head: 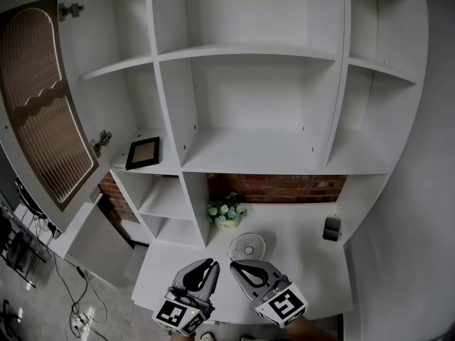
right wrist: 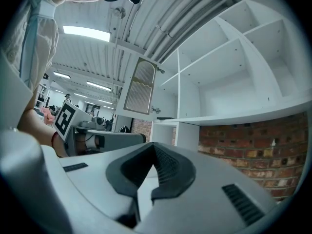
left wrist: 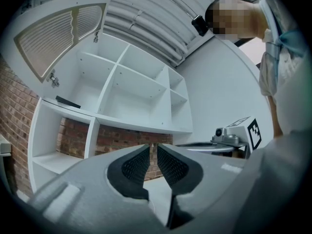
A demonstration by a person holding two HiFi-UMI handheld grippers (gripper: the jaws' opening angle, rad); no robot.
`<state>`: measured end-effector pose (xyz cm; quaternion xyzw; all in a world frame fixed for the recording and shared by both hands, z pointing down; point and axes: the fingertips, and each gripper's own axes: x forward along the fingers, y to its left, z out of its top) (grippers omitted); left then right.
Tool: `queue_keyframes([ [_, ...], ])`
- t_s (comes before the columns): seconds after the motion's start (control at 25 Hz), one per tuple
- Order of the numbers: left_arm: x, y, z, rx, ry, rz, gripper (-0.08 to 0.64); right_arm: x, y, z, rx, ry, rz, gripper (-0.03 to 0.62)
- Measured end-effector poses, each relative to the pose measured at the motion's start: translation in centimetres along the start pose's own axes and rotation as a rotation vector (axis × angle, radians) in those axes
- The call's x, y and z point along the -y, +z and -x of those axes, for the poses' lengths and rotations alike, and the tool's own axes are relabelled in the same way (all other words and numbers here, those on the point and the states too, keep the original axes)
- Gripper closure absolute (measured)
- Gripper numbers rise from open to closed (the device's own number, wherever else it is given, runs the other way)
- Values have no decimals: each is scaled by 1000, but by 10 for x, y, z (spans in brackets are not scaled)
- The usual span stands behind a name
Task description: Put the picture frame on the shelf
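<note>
Left tool (left wrist: 152,146): held slightly spread, empty
Right tool (right wrist: 154,146): pressed together, empty
Picture frame (head: 143,153): seen on the shelf (head: 169,160), left compartment

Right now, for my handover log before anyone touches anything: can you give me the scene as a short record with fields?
Frame: black rectangular picture frame lying flat on the left shelf of the white shelf unit
Desk: potted flowers, small white round fan
Left gripper: jaws a slit apart, empty
Right gripper: shut, empty

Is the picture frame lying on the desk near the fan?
No, the picture frame lies on a shelf in the left column, above the desk.
</note>
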<state>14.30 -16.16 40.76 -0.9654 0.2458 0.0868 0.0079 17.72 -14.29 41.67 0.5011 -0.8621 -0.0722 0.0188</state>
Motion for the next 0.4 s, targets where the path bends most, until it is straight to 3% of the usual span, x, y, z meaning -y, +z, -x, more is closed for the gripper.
queue_keyframes([
  [0.4,13,4,-9,-10,-34,-7,506,11,-3,11,0,-17,-16,578],
])
